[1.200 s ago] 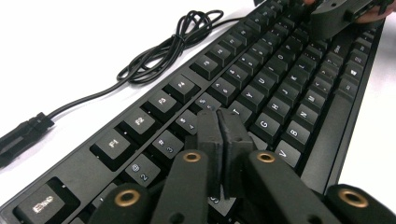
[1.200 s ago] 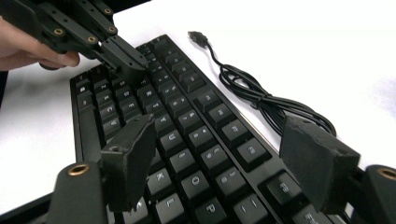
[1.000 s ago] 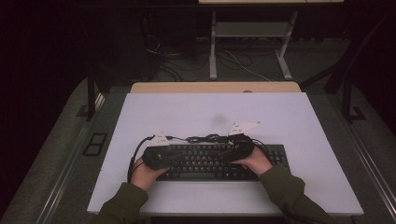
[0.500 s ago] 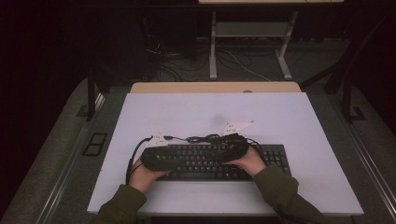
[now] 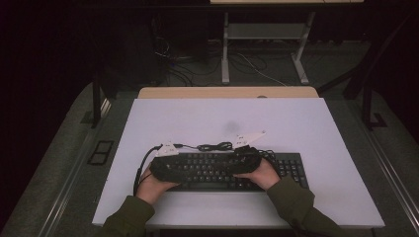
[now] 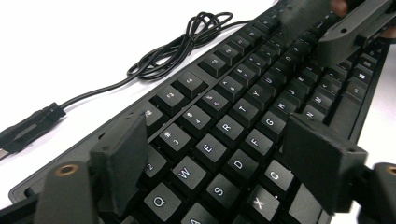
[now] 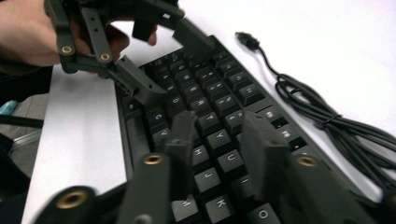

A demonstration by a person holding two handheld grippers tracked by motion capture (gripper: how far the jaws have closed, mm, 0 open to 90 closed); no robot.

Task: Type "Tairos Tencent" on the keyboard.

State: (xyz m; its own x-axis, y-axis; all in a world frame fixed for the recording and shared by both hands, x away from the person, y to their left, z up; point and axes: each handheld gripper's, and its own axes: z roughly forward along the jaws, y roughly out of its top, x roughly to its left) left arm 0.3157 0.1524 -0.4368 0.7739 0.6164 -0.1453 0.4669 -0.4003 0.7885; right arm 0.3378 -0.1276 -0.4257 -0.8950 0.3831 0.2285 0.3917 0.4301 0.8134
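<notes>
Nearest the person, both hands rest over the black keyboard (image 5: 232, 170), which lies flat along the near part of the white table (image 5: 296, 123), long side running left to right.

Left gripper (image 5: 165, 165) sits over the keyboard's left end. In the left gripper view (image 6: 224, 163) its jaws stand wide apart and have just been opening; the Q/W/E/S/D keys show in the gap, pads not pressing on anything, so released. The jaws hover low over the key tops (touching or a hair above, cannot tell).

Right gripper (image 5: 247, 158) is over the middle of the keyboard, just left of the number pad block. In the right gripper view (image 7: 217, 140) its jaws have just been closing and now stand fairly narrow, with a column of keys around Y/H/U/J under the gap. Nothing is clamped between the pads, so it counts as released, only partly closed. The same view shows the left gripper farther off at the keyboard's far corner, jaws spread.

Beyond the keyboard's far edge, the keyboard's black cable (image 5: 215, 146) lies in a loose coil on the table, touching nothing else (its USB plug (image 6: 28, 126) lies loose past the coil)

Farther back, bare white tabletop, then a wooden strip (image 5: 227, 92) at the far edge
</notes>
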